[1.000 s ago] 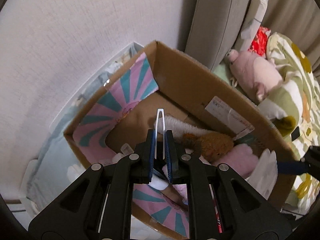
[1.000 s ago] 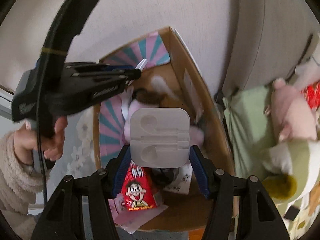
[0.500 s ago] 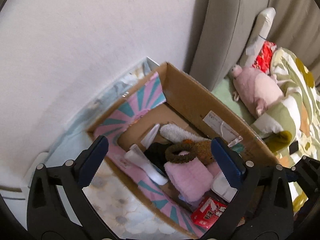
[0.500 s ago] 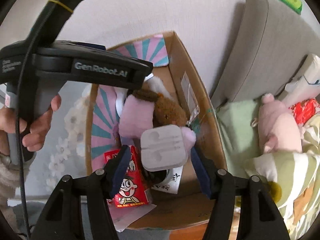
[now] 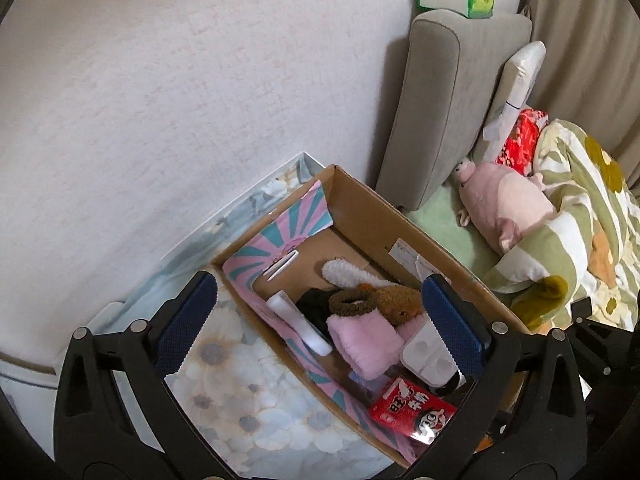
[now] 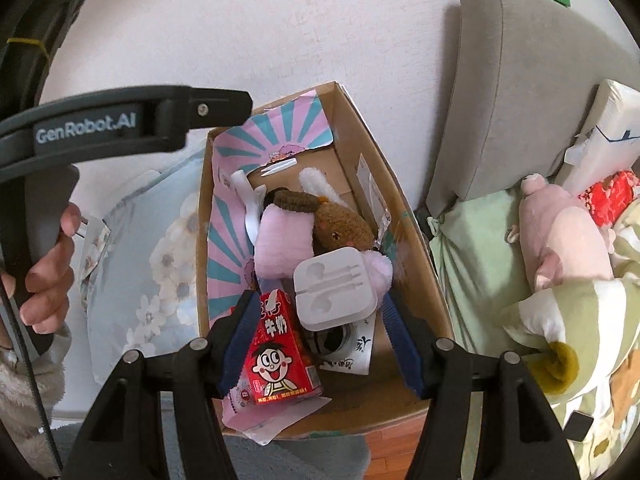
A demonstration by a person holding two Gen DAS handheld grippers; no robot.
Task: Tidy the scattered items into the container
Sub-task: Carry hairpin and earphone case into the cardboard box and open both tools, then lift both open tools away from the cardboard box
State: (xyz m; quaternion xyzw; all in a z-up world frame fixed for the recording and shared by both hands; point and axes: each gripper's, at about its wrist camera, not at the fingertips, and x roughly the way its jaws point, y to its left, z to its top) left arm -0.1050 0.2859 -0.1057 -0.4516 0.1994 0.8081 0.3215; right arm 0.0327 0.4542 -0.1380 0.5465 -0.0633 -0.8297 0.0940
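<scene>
Cardboard box (image 5: 384,216) sits against the wall beside the grey sofa arm (image 5: 444,120), open top up, so things can be dropped straight in.

Left gripper (image 5: 320,312): fingers spread fully wide, nothing between them but the view down into the box. Tweezers (image 5: 282,266) lie ahead of the fingers at the far end, resting against the striped pink and teal flap (image 5: 280,236); my guess is that they are placed there because that corner has bare floor.

Right gripper (image 6: 320,316): fingers parted, not pressing anything. White earphone case (image 6: 334,290) lies between and just ahead of them, tilted on top of the pink plush (image 6: 282,246), apparently let go. Red milk carton (image 6: 276,354) stands against the left finger, inside the box.

Brown plush (image 6: 342,230) and white tube (image 5: 298,324) are packed mid-box.

Pink pig toy (image 5: 506,206) lies on the bed, well to the right of both grippers, outside the box; likely not part of the job, but I cannot tell.
</scene>
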